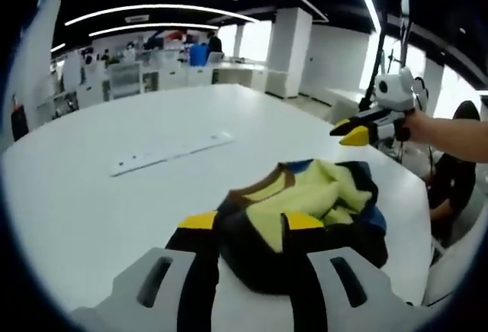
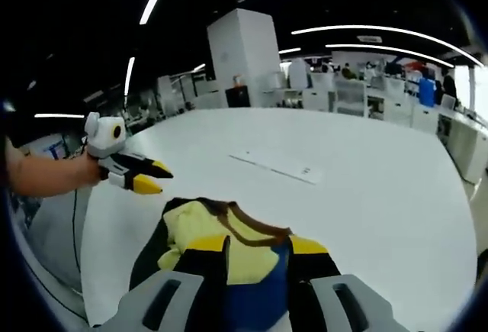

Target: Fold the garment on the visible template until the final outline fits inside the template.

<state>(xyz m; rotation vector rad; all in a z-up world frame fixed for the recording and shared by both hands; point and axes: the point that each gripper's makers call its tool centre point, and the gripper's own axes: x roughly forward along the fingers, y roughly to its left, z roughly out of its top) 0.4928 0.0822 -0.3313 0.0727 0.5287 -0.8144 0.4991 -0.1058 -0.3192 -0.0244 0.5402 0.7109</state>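
While you hold both grippers raised above the white table (image 1: 91, 195), the garment (image 1: 305, 210) lies in a loose crumpled heap near the table's edge, black and blue cloth with yellow showing on top and a brown band across it. Your left gripper (image 1: 248, 229) hangs just over the heap with its yellow-tipped jaws set wide apart and nothing between them. Your right gripper (image 2: 255, 252), seen in the right gripper view, hovers over the other side of the same heap, jaws likewise spread and empty. Approaching from opposite sides probably lets you take two edges and spread the cloth. Well apart from the heap lies a thin white strip (image 1: 171, 153), flat on the table; I cannot tell whether it belongs to the template.
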